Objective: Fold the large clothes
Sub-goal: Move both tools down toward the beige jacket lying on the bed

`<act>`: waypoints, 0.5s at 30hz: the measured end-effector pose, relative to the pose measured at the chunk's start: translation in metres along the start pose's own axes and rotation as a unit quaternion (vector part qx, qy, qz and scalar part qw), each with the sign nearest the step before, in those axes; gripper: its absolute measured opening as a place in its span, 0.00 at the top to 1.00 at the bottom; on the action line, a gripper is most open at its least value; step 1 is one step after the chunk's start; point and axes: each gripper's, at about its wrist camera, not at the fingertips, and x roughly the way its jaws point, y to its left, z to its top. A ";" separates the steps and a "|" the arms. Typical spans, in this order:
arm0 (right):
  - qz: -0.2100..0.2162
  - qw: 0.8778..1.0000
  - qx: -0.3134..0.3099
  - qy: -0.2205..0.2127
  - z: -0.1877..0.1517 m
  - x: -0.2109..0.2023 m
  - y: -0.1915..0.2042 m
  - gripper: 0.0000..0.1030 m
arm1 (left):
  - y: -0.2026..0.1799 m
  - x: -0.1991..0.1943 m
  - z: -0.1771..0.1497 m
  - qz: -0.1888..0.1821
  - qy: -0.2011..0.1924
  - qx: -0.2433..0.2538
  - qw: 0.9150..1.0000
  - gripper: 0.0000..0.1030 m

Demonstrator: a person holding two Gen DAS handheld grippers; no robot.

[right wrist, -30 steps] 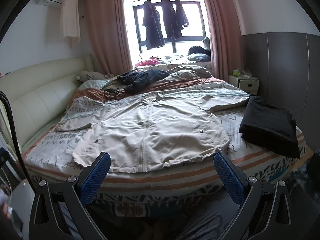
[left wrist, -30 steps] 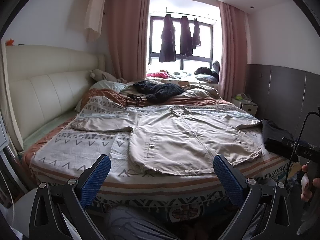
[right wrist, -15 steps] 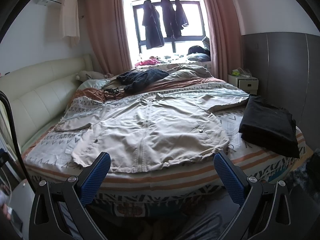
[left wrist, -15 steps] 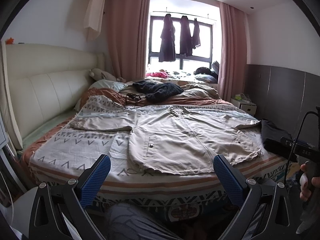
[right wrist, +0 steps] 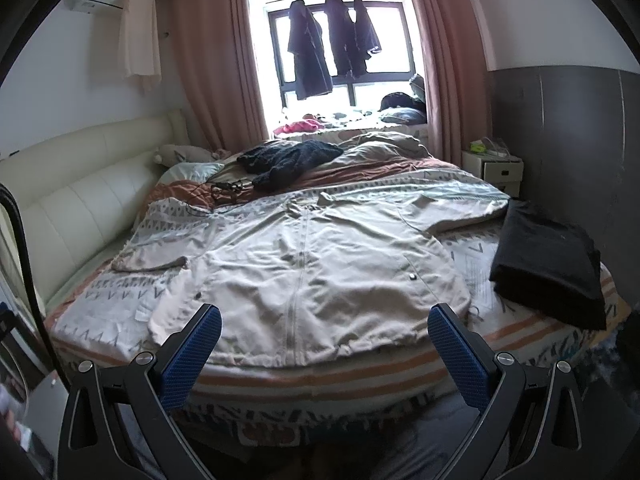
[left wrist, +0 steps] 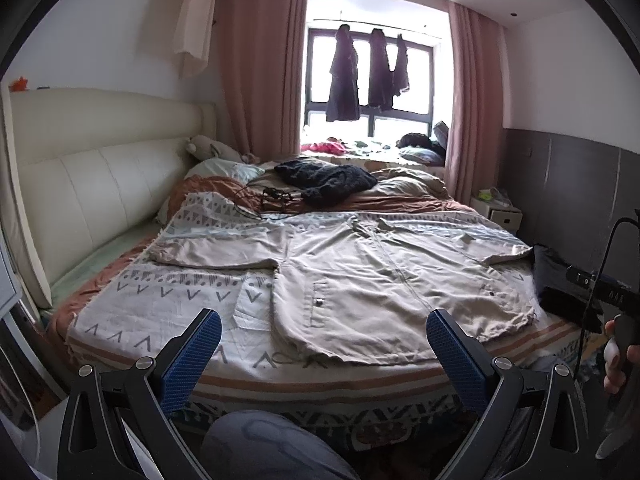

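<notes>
Patterned bedspread point(right wrist: 120, 316) carries a spread beige jacket point(right wrist: 320, 276).

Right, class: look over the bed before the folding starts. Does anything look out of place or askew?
The beige jacket lies flat and spread out, ready to fold. Odd bits: a tangle of black cable by its collar, and a dark knitted garment dumped in a heap behind it.
</notes>
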 end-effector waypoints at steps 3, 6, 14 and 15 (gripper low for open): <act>0.006 1.000 -0.001 0.002 0.014 0.011 0.007 0.00 | 0.011 0.007 0.008 0.006 0.005 -0.009 1.000 0.00; 0.008 1.000 -0.007 -0.001 0.026 0.023 0.016 0.00 | 0.023 0.014 0.017 0.014 0.006 -0.014 1.000 0.00; 0.010 0.999 -0.026 0.028 0.049 0.073 0.046 0.00 | 0.063 0.043 0.027 0.036 0.016 -0.047 0.998 0.00; 0.012 0.999 -0.028 0.030 0.052 0.077 0.049 0.00 | 0.068 0.047 0.027 0.040 0.018 -0.050 0.998 0.00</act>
